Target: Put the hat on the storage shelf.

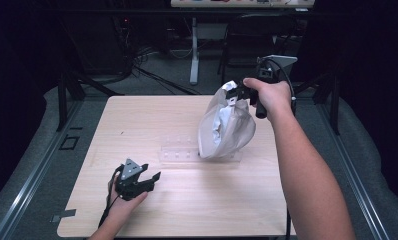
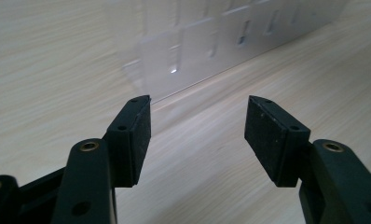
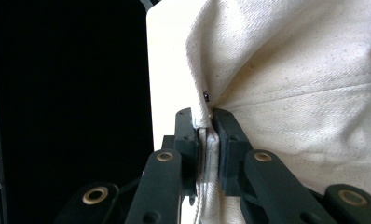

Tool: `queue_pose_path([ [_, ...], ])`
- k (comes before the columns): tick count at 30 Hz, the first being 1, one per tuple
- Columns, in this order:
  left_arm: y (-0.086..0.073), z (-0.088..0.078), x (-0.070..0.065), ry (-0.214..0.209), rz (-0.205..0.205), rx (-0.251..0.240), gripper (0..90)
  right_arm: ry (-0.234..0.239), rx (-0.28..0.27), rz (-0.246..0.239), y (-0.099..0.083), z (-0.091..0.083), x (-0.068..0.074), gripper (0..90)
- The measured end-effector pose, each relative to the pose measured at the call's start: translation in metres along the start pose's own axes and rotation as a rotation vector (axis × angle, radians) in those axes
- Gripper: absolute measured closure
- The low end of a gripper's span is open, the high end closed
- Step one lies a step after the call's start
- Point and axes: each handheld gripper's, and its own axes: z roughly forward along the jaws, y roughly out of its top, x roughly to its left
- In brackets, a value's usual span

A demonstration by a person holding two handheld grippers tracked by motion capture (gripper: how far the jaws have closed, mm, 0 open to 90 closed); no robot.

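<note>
The right tool is clamped tight on a stitched edge of the cream woven cloth bag, the seam pinched flat between its two black pads. In the high view this tool holds the bag up by its top, above the far right part of the pale wooden desk. The bag hangs with its long axis nearly upright, leaning a little, its held end pointing up and its rounded belly down, its lowest part at or just above a clear plastic rack with slots that lies flat on the desk; whether they touch I cannot tell.

The left tool sits low near the front left of the desk, jaws spread wide with nothing between them, facing that rack.

The bag looks soft, light and limp: it will fold and swing rather than keep a shape, and a grip on loose cloth could slip. The hemmed rim, where the fabric is doubled, is probably the surest hold, likely a second point on it to spread the mouth.
</note>
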Motion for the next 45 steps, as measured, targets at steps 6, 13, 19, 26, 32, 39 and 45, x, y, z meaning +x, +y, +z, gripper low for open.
queue_pose_path([
  [6, 0.019, 0.017, -0.035, -0.049, 0.072, -0.016, 41.9, -0.001, -0.004, -0.001, -0.001, 0.003, -0.001, 81.4],
  [13, 0.044, 0.039, -0.068, -0.070, 0.090, -0.053, 42.2, -0.005, 0.004, -0.009, -0.001, 0.002, -0.002, 81.4],
  [19, 0.066, 0.052, -0.089, -0.063, 0.121, -0.068, 46.0, -0.005, 0.000, -0.007, -0.002, 0.002, -0.004, 81.4],
  [26, 0.080, 0.061, -0.103, -0.025, 0.155, -0.057, 51.8, 0.002, 0.007, -0.014, -0.002, 0.002, -0.003, 81.4],
  [32, 0.084, 0.070, -0.106, 0.024, 0.189, -0.039, 67.4, 0.005, 0.013, -0.020, -0.003, 0.003, -0.002, 81.3],
  [39, 0.083, 0.064, -0.094, -0.004, 0.186, -0.059, 77.7, 0.012, 0.016, -0.027, -0.004, 0.002, 0.001, 81.4],
  [45, 0.084, 0.060, -0.082, -0.055, 0.167, -0.087, 81.9, 0.012, 0.023, -0.041, -0.006, 0.005, 0.006, 81.7],
])
